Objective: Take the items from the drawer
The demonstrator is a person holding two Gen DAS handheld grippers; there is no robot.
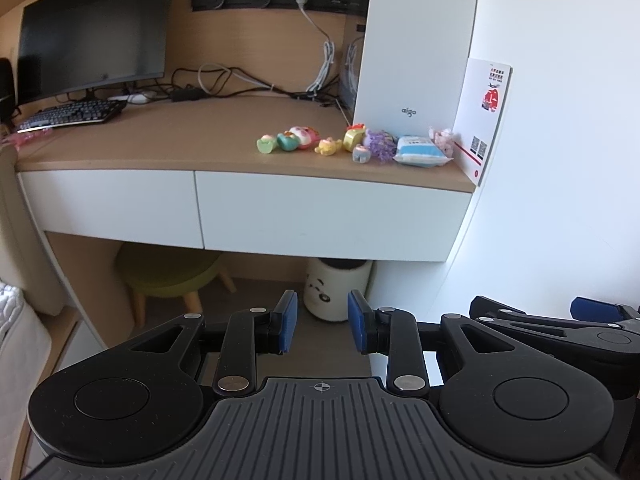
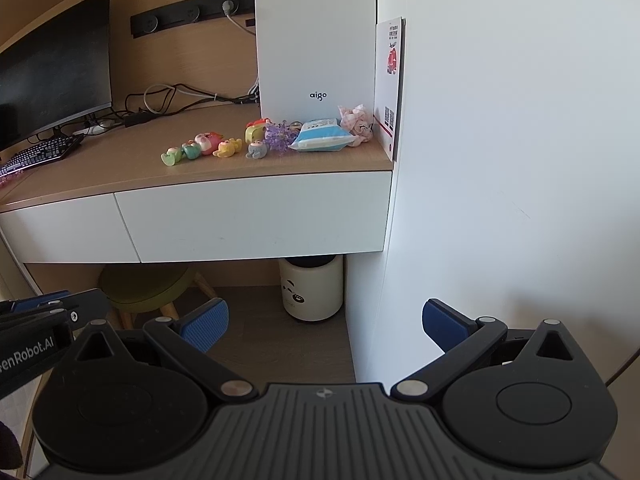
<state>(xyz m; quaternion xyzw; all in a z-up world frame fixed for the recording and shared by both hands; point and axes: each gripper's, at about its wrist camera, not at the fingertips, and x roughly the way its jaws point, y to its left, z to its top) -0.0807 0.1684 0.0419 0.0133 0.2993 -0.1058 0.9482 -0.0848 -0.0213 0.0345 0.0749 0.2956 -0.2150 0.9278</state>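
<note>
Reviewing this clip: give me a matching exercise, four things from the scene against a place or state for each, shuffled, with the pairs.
Things:
1. right-hand drawer
2. panda bin
3. blue tissue pack
4. left gripper

Places or states:
A. on the desktop, in front of the white PC case
B. open, nothing between the fingers
C. shut
D. on the floor under the desk

Pairs: 1-C, 2-D, 3-A, 4-B

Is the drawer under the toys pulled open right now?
No, the white drawer front sits flush beside its neighbour, fully closed under the desk top.
</note>
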